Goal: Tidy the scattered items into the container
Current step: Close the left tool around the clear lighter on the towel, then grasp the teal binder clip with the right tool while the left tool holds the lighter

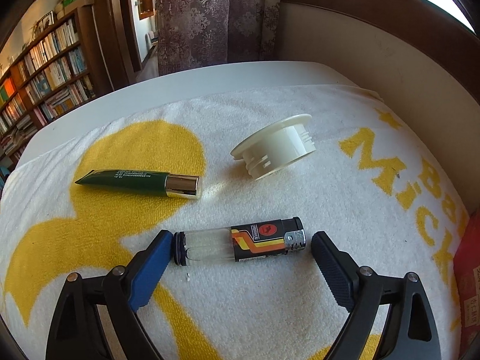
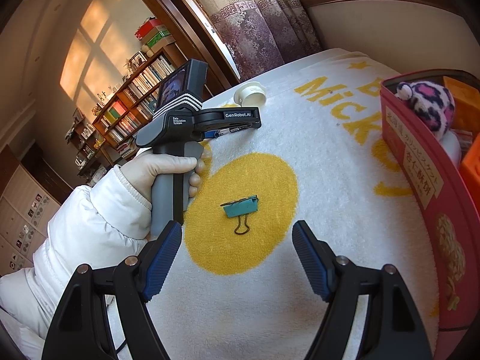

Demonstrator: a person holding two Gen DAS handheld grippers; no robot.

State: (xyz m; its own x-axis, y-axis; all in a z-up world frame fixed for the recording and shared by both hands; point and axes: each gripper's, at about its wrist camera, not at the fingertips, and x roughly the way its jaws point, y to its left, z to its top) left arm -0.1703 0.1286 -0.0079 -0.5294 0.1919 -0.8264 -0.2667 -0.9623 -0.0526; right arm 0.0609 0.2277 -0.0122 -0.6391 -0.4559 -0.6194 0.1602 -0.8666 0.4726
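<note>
One lighter point(image 1: 240, 244) lies on the towel point(image 1: 270, 300) between my left gripper's point(image 1: 241, 250) spread fingers, unclamped; I cannot tell whether the left pad touches its end. Beyond the lighter I count one green tube point(image 1: 138, 182) and one white lid point(image 1: 274, 150). My right gripper point(image 2: 237, 250) hangs with fingers apart near one binder clip point(image 2: 241, 210). One red tin point(image 2: 420, 186) right of it holds toys. "GenRobot.AI" marks the left tool.

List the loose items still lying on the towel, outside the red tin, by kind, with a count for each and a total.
Lighter: 1
Green tube: 1
White lid: 1
Binder clip: 1
Total: 4
</note>
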